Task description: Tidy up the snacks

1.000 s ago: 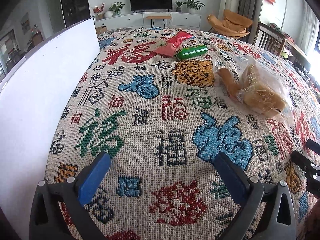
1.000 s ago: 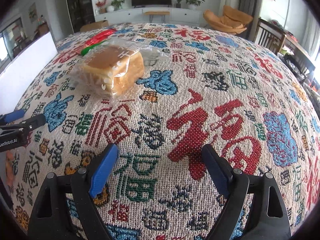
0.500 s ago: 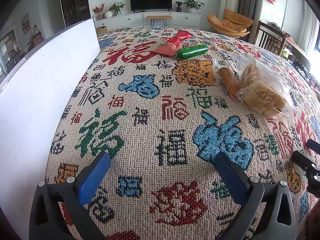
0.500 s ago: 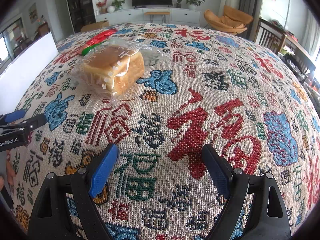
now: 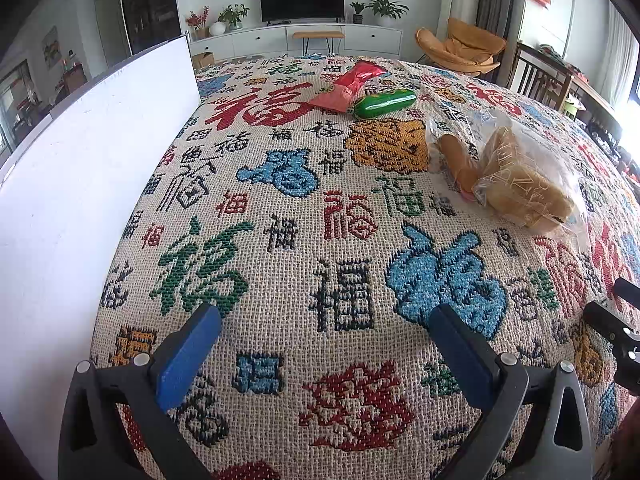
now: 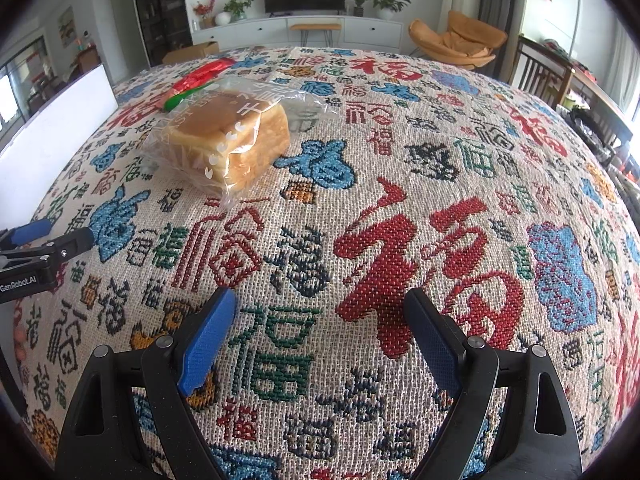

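Woven tablecloth [image 5: 344,248] covered in coloured "福" characters lies under both my grippers, which tilt down toward it. My left gripper [image 5: 320,344] stands wide open with nothing between its blue pads [image 5: 188,356]; my right gripper [image 6: 320,336] is equally spread and empty. "GenRobot.AI" reads on the left gripper at the right view's left edge. Bagged toast loaf [image 6: 232,140] sits upper left there; red snack packet [image 5: 348,88] and green snack packet [image 5: 384,104] lie top centre of the left view, beside a white board [image 5: 80,168].
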